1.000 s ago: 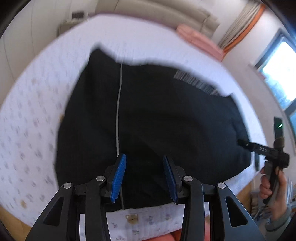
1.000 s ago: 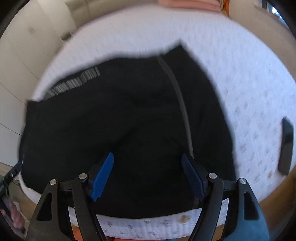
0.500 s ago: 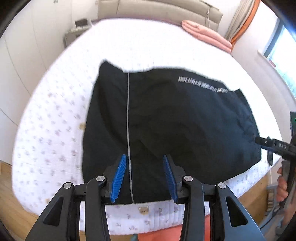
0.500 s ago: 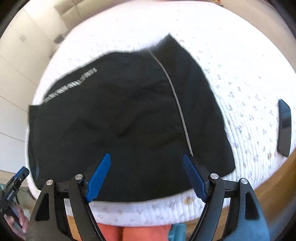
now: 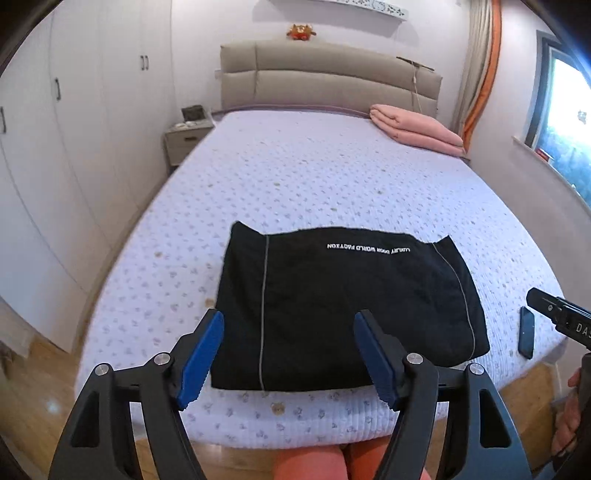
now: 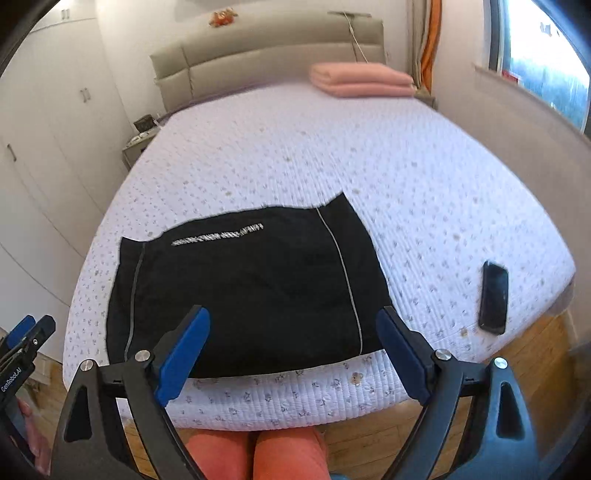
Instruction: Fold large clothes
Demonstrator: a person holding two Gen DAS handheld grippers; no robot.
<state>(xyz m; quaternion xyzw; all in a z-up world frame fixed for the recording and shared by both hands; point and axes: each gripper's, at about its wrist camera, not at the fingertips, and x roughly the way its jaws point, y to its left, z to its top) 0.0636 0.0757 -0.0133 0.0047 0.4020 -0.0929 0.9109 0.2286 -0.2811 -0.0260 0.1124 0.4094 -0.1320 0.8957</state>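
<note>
Left wrist view shows a bed (image 5: 332, 177) covered by a white quilted sheet with small prints, a beige padded headboard (image 5: 328, 79) behind it, white wardrobes (image 5: 74, 129) on one side and a bright window (image 5: 565, 125) on the other. A folded pink blanket (image 5: 417, 129) lies at the head end, and a small nightstand (image 5: 186, 138) stands beside the bed. The black garment (image 5: 343, 310) lies folded flat near the foot edge of the bed (white lettering across its far side, thin pale stripes down both sides). A dark phone (image 6: 493, 297) rests on the sheet, apart from the garment.

The left gripper (image 5: 291, 356) is held off the foot of the bed, spread wide and grasping nothing; the right gripper (image 6: 293, 354) is likewise released and bare.

The lettering is blurred in the right wrist view. Only a cut-off part of each gripper shows at the other camera's frame edge. A small orange toy (image 5: 301, 31) above the headboard is too small to make out.
</note>
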